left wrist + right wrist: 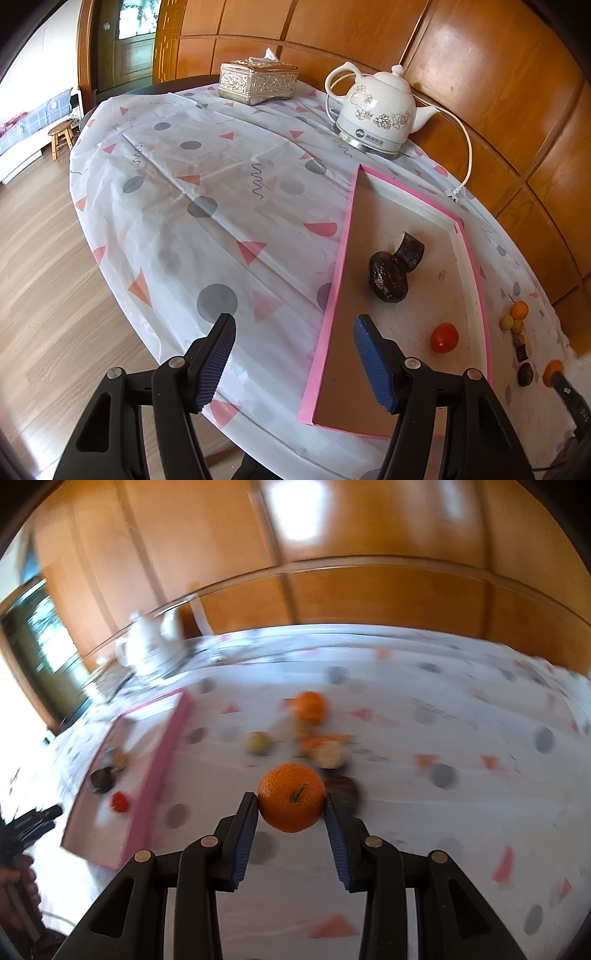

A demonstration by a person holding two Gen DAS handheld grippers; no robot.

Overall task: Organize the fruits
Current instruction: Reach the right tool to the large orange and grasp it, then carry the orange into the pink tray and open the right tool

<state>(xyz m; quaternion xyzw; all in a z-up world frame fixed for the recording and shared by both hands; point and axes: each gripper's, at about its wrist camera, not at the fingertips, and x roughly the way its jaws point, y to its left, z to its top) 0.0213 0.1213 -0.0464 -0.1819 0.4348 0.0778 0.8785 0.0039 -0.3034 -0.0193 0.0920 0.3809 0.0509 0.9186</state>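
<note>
Gripping a tangerine (291,797) between its pads, the right gripper (291,814) holds it above the patterned tablecloth (406,812); the left gripper (293,363) gapes empty beside the pink-rimmed tray (334,295).

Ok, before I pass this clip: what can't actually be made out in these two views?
- Right wrist view: motion blur smears the loose fruit behind the held orange; kinds unclear.
- Left wrist view: the fruit cluster beside the pink-edged tray is too small near the fisheye rim to sort.
- Left wrist view: the right gripper is cut off by the frame edge.
- The tray's near corner is hidden behind the left gripper.
</note>
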